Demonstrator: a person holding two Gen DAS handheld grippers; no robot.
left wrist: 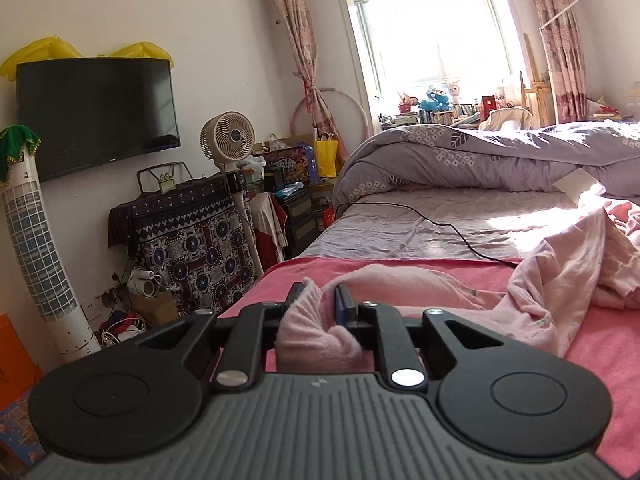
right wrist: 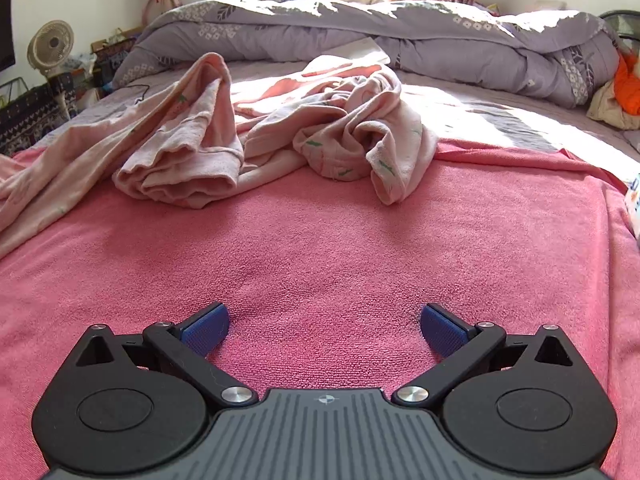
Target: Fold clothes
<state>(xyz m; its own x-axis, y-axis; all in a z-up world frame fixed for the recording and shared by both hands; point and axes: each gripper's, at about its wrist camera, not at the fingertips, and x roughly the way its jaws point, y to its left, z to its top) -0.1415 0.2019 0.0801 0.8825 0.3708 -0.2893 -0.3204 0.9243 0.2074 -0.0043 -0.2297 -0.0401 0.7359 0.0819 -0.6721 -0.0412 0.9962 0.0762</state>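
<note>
A pale pink garment [right wrist: 188, 148] lies crumpled across the pink towel [right wrist: 320, 248] on the bed, bunched in two heaps with a long part trailing off to the left. In the left wrist view my left gripper [left wrist: 320, 300] is shut on a fold of that pink garment [left wrist: 316, 332], and the cloth stretches from the jaws to the right toward the heap [left wrist: 568, 276]. My right gripper [right wrist: 324, 326] hangs low over the bare towel with its blue pads [right wrist: 206, 330] wide apart and nothing between them. The heaps lie well beyond it.
A rolled purple quilt [right wrist: 400, 36] runs across the far side of the bed. A black cable [left wrist: 440, 228] crosses the sheet. Left of the bed stand a fan [left wrist: 228, 138], a patterned covered cabinet [left wrist: 192, 248], a wall television [left wrist: 96, 114] and floor clutter.
</note>
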